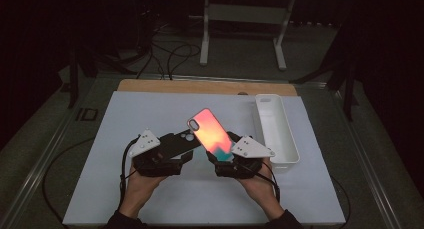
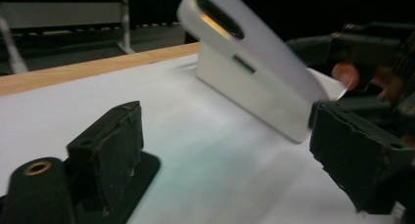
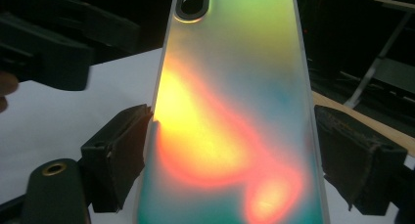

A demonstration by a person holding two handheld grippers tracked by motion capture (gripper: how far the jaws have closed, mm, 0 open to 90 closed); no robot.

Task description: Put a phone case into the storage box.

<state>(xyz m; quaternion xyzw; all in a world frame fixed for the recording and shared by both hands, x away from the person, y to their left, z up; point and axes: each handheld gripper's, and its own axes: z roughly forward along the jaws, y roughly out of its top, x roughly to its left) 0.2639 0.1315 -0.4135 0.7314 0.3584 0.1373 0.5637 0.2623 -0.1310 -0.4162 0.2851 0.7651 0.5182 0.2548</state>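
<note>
The right gripper (image 1: pixel 226 150) is clasping an iridescent phone case (image 1: pixel 210 131), tilting it above the white mat (image 1: pixel 150 109). The left gripper (image 1: pixel 167 150) is gripping a black phone (image 1: pixel 176 142); its own view is showing spread jaws.

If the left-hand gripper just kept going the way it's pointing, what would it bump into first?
Probably the iridescent phone case held up by the right gripper, or the white tray behind it. The left gripper aims that way; depth is unclear.
</note>
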